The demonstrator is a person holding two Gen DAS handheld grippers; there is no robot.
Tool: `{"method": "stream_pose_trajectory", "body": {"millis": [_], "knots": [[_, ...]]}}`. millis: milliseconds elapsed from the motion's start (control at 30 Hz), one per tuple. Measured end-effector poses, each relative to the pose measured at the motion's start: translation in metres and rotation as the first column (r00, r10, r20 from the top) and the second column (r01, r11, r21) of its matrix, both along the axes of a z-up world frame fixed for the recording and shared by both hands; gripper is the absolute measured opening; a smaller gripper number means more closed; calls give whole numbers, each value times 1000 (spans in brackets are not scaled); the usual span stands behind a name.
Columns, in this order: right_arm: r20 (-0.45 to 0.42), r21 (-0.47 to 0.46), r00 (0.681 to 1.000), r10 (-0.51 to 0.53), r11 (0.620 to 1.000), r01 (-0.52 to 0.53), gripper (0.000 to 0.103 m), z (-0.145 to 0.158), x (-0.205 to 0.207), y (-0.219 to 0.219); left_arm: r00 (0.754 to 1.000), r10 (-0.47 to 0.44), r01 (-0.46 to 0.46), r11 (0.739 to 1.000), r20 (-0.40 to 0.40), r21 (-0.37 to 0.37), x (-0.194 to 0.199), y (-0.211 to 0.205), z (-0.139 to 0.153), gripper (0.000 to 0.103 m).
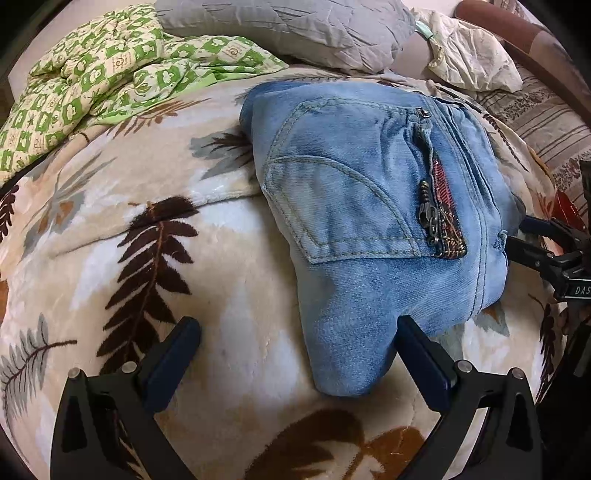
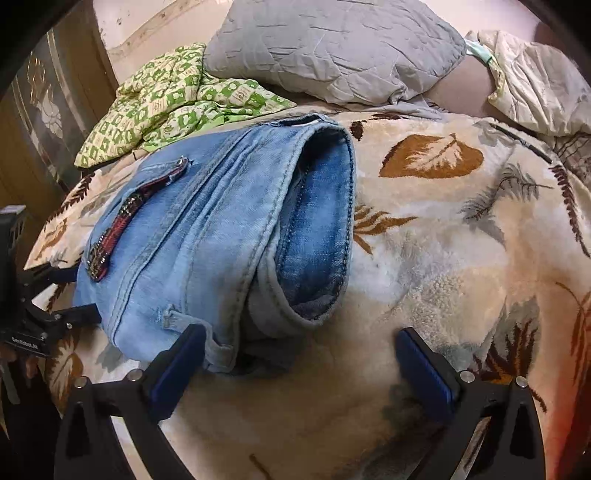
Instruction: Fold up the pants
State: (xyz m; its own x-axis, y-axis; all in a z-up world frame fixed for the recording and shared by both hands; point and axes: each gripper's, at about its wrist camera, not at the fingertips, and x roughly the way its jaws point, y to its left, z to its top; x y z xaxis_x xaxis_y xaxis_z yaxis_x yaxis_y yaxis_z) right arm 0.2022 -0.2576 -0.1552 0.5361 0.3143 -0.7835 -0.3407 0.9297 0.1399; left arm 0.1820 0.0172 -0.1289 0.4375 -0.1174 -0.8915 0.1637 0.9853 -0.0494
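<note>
Bed w/ a plush leaf-print blanket [image 1: 229, 280] fills both views. At its far left edge lies a crumpled green-check quilt [image 1: 96, 74], thin and puffy; a grey quilted pillow [image 1: 295, 29] sits at the far edge mid, and a cream crinkled cloth [image 1: 472, 59] at the far right corner.

Left gripper [image 1: 299, 332] hovers low over the blanket, jaws spread wide, nothing between them; its right finger touches or overlaps the near corner of the jeans [image 1: 369, 206].

Jeans lie mid-bed as a folded bundle, pocket side up w/ a metal zip [image 1: 428, 210] on a red trim. Pale denim: soft but thick, some weight, layers likely to slide on the plush nap. Best hold prob. the stacked near edge or the hemmed leg opening [image 2: 317, 229], pinching all layers.

Right gripper [image 2: 299, 343] also spread wide, empty, left finger at the bundle's near edge.
</note>
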Motion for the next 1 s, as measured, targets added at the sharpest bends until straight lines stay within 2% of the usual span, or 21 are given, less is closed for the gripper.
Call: {"method": "stream_pose_trajectory", "body": {"millis": [167,267,367,433,500,633,733,900,933,1000], "knots": [[2,18,1000,-8,1000,8,103,2,-1,-1,999,43,-43,999,6,-6,-8,0,2,103],[-45,80,999,-28,996,32,103,4,-1,-8,998,65,-65,998,-24,-24,-11,1,6,103],[-59,98,997,-48,994,53,103,16,-5,-11,995,92,-94,994,-37,-59,-11,4,19,103],[-45,87,997,-55,994,59,103,33,-8,-10,991,132,-130,986,15,-101,-13,8,40,103],[-23,58,997,-68,996,69,103,52,-11,-8,984,159,-150,983,82,-109,-16,7,69,103],[120,14,988,-99,995,98,103,120,-30,-4,957,165,-152,986,238,-70,-31,1,128,103],[225,16,969,-107,994,106,103,166,-54,-1,921,150,-154,988,359,-16,-56,-4,168,103],[336,32,934,-126,992,123,103,208,-103,1,866,125,-180,981,484,68,-99,-7,206,103],[349,39,928,-132,991,126,103,212,-114,1,864,126,-178,982,487,60,-105,-8,206,103],[366,48,918,-152,988,144,103,211,-137,3,875,126,-157,987,468,28,-115,-9,200,103]]}}
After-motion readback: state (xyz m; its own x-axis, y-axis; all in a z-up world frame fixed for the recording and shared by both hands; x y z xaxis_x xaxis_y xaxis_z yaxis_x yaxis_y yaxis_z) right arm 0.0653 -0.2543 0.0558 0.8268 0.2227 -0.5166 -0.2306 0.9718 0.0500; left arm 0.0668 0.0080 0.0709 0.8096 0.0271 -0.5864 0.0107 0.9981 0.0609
